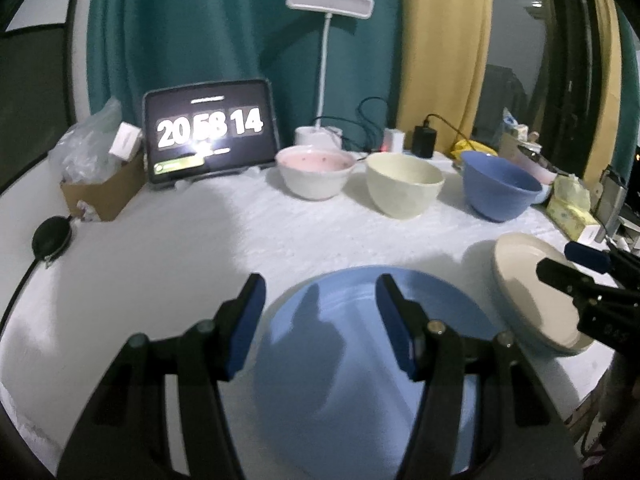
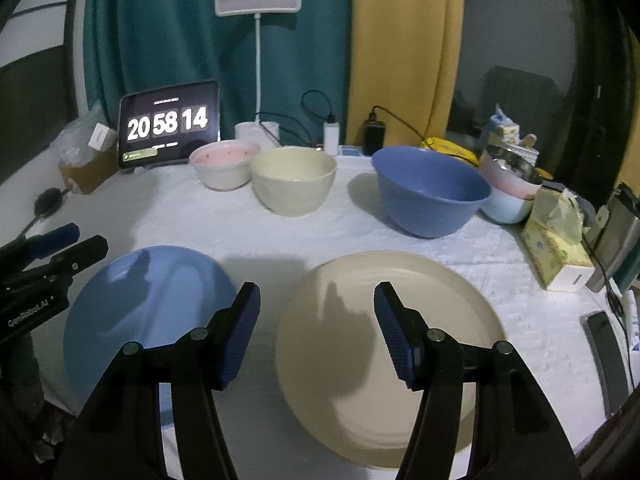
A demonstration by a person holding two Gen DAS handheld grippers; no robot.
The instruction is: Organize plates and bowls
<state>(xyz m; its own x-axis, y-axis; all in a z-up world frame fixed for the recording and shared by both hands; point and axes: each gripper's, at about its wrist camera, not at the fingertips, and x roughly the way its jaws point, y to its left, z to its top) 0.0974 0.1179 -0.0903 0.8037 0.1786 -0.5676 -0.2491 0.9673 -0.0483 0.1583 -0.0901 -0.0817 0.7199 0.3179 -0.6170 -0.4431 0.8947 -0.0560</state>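
Observation:
A blue plate (image 1: 352, 368) lies flat on the white cloth, right under my left gripper (image 1: 320, 284), which hovers open with nothing between its pads. To its right lies a cream plate (image 2: 332, 360), beneath my right gripper (image 2: 316, 290), which is also open and empty. Each gripper shows in the other's view: the right gripper (image 1: 556, 259) over the cream plate (image 1: 528, 292), the left gripper (image 2: 90, 239) beside the blue plate (image 2: 152, 300). Behind the plates stand a pink-lined white bowl (image 2: 224, 164), a cream bowl (image 2: 294, 180) and a blue bowl (image 2: 430, 192).
A tablet clock (image 2: 170, 124), a desk lamp (image 2: 258, 4) and chargers with cables line the back edge. A cardboard box (image 1: 104, 192) sits back left. On the right are stacked small bowls (image 2: 508, 196), a tissue box (image 2: 558, 252) and a phone (image 2: 606, 356).

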